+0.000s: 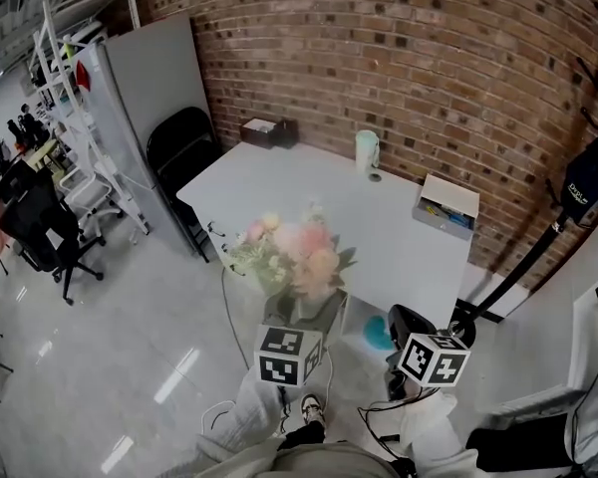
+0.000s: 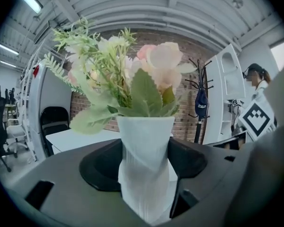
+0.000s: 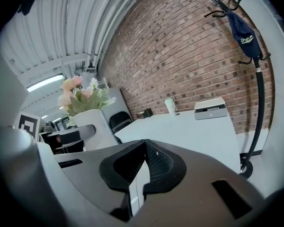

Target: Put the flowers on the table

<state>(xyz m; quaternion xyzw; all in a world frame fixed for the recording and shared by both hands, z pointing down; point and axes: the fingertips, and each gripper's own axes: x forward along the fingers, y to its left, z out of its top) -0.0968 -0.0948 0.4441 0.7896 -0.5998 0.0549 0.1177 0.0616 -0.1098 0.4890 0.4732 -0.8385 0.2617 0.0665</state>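
A bunch of pink and cream flowers (image 1: 291,249) with green leaves stands in a ribbed white vase (image 2: 145,163). My left gripper (image 1: 301,319) is shut on the vase, one dark jaw on each side, and holds it upright in the air by the near edge of the white table (image 1: 329,202). In the left gripper view the flowers (image 2: 128,72) fill the middle. My right gripper (image 1: 411,325) hangs to the right of the vase, shut with nothing between its jaws (image 3: 141,174). In its view the vase (image 3: 92,126) and the table (image 3: 189,131) show.
On the table stand a pale green cup (image 1: 367,150), a white-lidded box (image 1: 447,207) and a dark box (image 1: 267,130), all near the brick wall. A black chair (image 1: 184,152) and a grey cabinet (image 1: 140,98) are left, a coat stand (image 1: 568,207) right.
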